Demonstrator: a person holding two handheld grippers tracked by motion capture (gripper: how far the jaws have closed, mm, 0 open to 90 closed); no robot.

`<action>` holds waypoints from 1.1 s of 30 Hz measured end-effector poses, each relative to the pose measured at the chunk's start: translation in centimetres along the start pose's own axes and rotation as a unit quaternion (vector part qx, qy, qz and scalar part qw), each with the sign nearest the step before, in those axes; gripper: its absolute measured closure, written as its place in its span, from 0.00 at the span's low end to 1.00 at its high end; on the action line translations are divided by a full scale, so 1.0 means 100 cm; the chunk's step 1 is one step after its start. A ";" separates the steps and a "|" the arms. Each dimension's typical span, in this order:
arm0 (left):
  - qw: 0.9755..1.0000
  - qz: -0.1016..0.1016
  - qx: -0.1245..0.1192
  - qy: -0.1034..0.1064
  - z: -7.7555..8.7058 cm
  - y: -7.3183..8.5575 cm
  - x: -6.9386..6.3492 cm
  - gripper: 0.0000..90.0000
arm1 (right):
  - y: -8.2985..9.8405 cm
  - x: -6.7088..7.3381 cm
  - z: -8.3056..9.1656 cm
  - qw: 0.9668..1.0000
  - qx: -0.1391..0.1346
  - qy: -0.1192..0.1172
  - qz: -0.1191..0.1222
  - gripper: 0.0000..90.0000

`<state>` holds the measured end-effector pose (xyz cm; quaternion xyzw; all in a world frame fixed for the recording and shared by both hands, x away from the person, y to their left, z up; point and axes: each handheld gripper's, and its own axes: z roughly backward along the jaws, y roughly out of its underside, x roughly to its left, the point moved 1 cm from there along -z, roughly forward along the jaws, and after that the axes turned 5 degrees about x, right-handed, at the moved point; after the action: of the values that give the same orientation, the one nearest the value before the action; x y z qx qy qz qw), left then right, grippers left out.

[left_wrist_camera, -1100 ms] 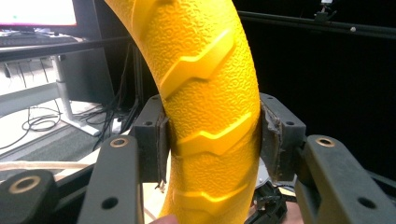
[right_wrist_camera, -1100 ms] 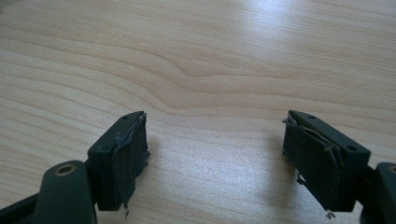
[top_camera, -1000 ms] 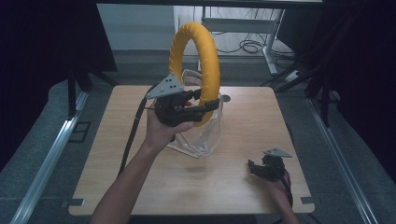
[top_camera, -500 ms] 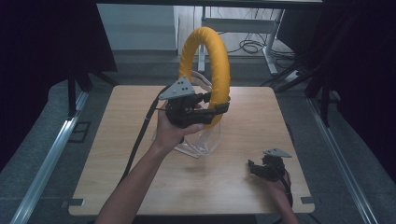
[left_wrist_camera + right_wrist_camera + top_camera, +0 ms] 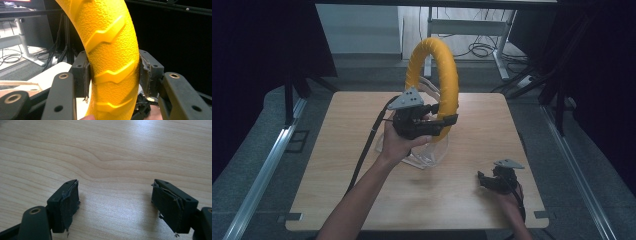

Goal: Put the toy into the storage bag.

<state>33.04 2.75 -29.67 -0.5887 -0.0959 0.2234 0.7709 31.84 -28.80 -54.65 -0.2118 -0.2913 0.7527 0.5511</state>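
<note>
The yellow ring point(image 5: 435, 80) stands upright above the middle of the wooden counter point(image 5: 337, 185), over a clear plastic stand point(image 5: 430, 152). The left gripper point(image 5: 439, 120) holds its lower part; in the left gripper view its fingers point(image 5: 147, 75) press the textured ring from both sides. The right gripper point(image 5: 482, 181) rests near the counter's right front corner, its fingers point(image 5: 67, 205) wide apart with bare wood between them.
</note>
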 end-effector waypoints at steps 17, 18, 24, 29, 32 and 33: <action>1.000 0.022 0.008 -0.006 -0.001 0.025 0.012 0.56 | 0.000 0.000 0.000 1.000 0.000 0.000 -0.001 0.25; 1.000 0.024 0.009 -0.006 -0.002 0.025 0.012 0.56 | 0.000 0.000 0.000 1.000 0.000 0.000 0.001 0.25; 0.999 0.030 0.011 -0.005 -0.004 0.032 0.015 0.56 | 0.000 0.000 0.000 1.000 0.000 0.000 0.001 0.25; 0.999 0.039 0.014 -0.009 -0.006 0.039 0.019 0.56 | 0.000 0.000 0.000 1.000 0.000 0.000 0.002 0.25; 0.999 0.046 0.016 -0.010 -0.008 0.043 0.021 0.56 | 0.000 0.000 0.000 1.000 0.000 0.000 0.001 0.25; 0.999 0.045 0.018 -0.011 -0.008 0.045 0.022 0.56 | 0.000 0.000 0.000 1.000 0.000 0.000 0.001 0.25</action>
<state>34.28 3.99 -34.38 -0.5763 -0.0735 0.2657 0.7693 31.84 -28.79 -54.66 -0.2123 -0.2908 0.7535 0.5501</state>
